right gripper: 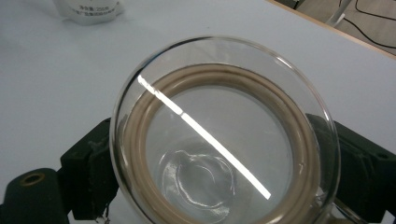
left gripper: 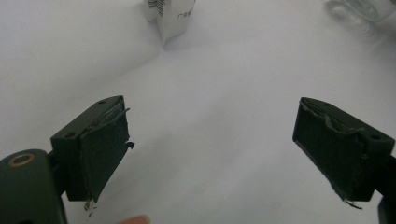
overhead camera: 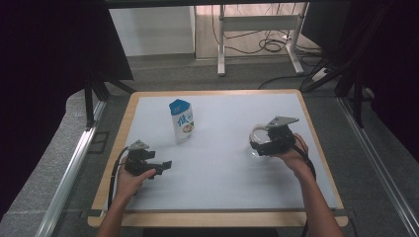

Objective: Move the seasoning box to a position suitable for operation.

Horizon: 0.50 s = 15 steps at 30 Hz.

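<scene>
A white and blue milk carton (overhead camera: 182,121) stands upright on the white table top (overhead camera: 217,173), left of the middle; its base shows in the left gripper view (left gripper: 168,16) and the right gripper view (right gripper: 88,9). A round clear glass lid with a beige seal ring (right gripper: 224,140) sits between the jaws of my right gripper (right gripper: 224,161), which press on both of its sides. In the high view the right gripper (overhead camera: 258,143) holds that glass lid (overhead camera: 254,134) at the right. My left gripper (overhead camera: 165,165) (left gripper: 212,149) is open near the front left, with nothing between its fingers.
The table's wooden rim (overhead camera: 217,92) frames the white surface. Beyond the far edge are a desk frame (overhead camera: 257,29) and cables (overhead camera: 272,45) on the floor. Dark curtains (overhead camera: 49,74) hang at both sides.
</scene>
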Each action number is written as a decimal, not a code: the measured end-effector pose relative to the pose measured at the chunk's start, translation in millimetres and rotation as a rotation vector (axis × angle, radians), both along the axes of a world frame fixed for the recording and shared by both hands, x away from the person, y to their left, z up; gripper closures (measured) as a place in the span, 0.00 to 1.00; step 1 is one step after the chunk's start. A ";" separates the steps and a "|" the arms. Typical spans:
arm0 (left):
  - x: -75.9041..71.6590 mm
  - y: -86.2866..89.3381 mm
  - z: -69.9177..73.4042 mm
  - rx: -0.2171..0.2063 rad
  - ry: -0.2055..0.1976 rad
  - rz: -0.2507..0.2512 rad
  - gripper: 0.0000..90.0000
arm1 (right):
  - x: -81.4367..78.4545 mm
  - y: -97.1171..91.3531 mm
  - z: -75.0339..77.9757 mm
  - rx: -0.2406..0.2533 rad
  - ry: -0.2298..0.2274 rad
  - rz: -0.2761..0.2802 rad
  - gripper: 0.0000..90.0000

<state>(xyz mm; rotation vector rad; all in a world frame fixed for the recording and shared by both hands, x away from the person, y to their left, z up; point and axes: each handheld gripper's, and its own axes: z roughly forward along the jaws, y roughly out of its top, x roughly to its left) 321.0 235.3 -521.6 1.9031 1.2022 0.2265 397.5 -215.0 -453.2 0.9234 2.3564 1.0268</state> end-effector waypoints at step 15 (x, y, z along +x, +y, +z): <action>1.0 -0.9 -2.7 0.000 0.011 -0.005 0.12 | -36.2 9.9 -9.7 -0.010 0.049 0.058 0.12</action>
